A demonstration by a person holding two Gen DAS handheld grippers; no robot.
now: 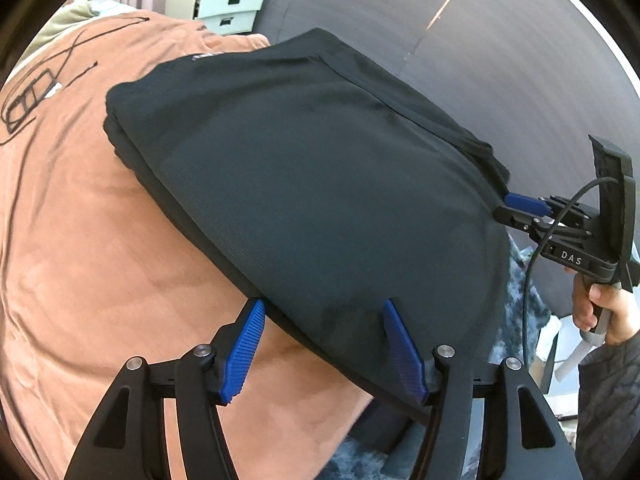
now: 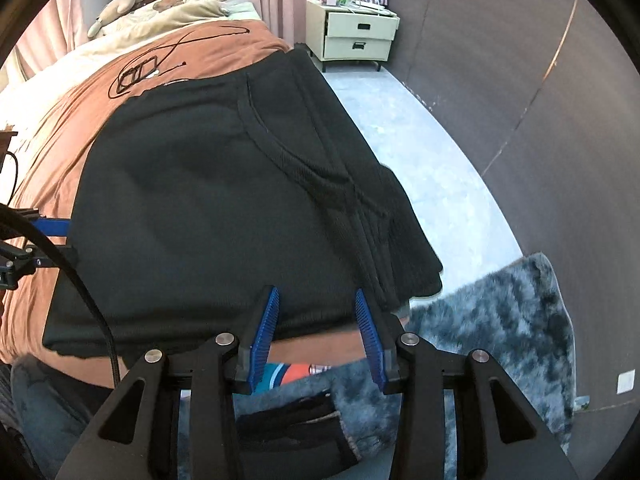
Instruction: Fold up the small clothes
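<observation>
Black folded garment (image 1: 312, 184) lying in layers on the rust-orange bedspread (image 1: 80, 208), near the bed's edge. Left hand-held gripper (image 1: 324, 308) and right hand-held gripper (image 2: 316, 300) both spread at its near edge, pinching nothing. Probably late folding; next, pinch edge, fold again or lift away.

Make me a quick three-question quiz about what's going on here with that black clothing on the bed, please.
1. True or false: the black garment lies folded on an orange-brown blanket.
2. The left gripper is: A) open, B) clamped shut.
3. Fill in: the pale nightstand has ___ drawers.

Key: 1 true; 2 A; 3 two.
</observation>
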